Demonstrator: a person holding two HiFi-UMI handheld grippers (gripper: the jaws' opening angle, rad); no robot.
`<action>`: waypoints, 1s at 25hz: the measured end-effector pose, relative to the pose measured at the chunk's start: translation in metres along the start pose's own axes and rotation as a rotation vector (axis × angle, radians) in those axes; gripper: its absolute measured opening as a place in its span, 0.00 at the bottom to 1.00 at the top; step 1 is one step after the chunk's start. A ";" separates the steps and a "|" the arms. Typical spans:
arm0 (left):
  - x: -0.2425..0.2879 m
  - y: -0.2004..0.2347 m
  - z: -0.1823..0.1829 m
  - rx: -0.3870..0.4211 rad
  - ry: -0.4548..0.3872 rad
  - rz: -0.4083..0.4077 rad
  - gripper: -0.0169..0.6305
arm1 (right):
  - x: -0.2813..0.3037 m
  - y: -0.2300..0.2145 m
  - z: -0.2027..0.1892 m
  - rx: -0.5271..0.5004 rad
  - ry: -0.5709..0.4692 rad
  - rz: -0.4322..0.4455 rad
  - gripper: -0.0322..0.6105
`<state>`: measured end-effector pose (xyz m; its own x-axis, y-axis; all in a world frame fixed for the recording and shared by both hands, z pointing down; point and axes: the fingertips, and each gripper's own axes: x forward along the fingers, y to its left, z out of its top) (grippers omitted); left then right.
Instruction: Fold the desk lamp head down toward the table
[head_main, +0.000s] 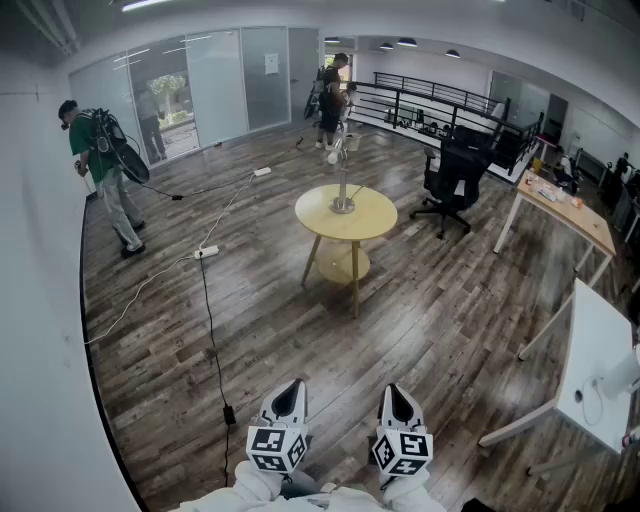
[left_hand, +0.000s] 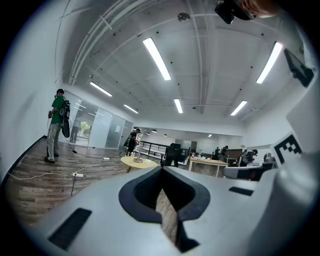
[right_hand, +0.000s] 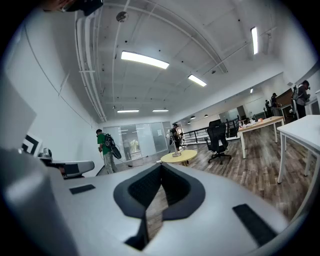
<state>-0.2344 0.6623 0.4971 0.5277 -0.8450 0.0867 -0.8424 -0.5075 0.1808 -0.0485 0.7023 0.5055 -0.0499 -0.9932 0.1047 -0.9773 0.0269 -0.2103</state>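
Long ceiling strips (left_hand: 156, 58) give bright, even light and flare white in both gripper views. Daylight also comes through the glass wall (head_main: 215, 85). The floor (head_main: 250, 330) carries a soft sheen, and shadows are faint. All views bend strongly at the edges, the gripper views with black corners and a blurred near foreground. The lamp (head_main: 343, 190) on the tabletop (head_main: 375, 218) is too small for detail.
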 end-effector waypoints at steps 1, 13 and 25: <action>0.007 -0.005 -0.001 0.006 0.010 -0.001 0.03 | 0.005 -0.005 0.004 -0.004 -0.002 0.001 0.07; 0.078 -0.013 0.002 0.004 0.010 -0.013 0.03 | 0.060 -0.026 0.010 -0.038 0.016 0.022 0.07; 0.180 0.036 0.019 -0.006 0.006 -0.024 0.03 | 0.177 -0.037 0.022 -0.003 0.015 0.023 0.07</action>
<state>-0.1720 0.4888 0.5006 0.5484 -0.8315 0.0882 -0.8289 -0.5267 0.1886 -0.0164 0.5230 0.5102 -0.0750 -0.9906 0.1142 -0.9765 0.0498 -0.2095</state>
